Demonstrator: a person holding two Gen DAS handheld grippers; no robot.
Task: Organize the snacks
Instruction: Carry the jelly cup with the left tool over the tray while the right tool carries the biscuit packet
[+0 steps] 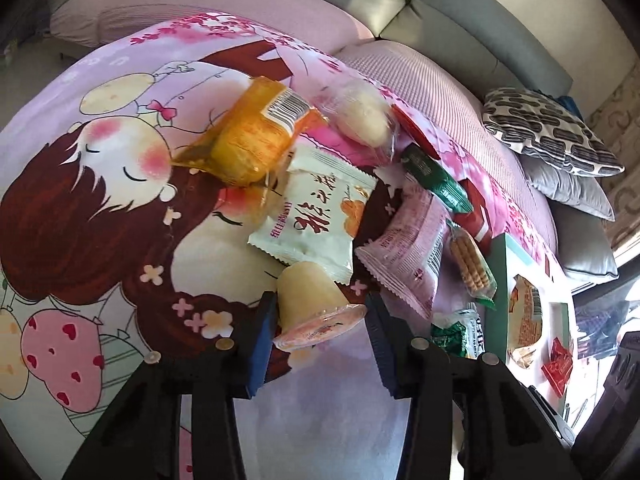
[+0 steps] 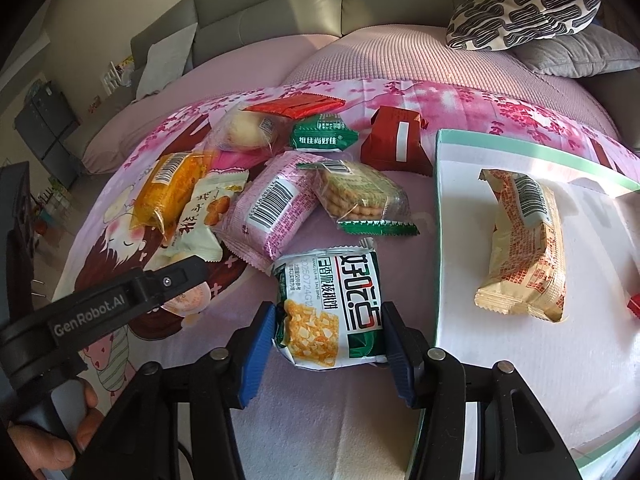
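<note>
Left hand-held gripper (image 1: 320, 320) clamps jelly cup (image 1: 316, 304) — right hand-held gripper (image 2: 330, 332) pinches walnut-cake packet (image 2: 332, 312).

A home living room. A grey sofa (image 2: 280, 4) runs along the wall, its seat under a pink cover (image 2: 400, 60) and a cartoon-printed sheet (image 1: 100, 200), with a patterned cushion (image 2: 524, 8) and a grey cushion (image 2: 580, 54) piled at one end. A dark cabinet (image 2: 44, 128) stands by the far wall.
</note>
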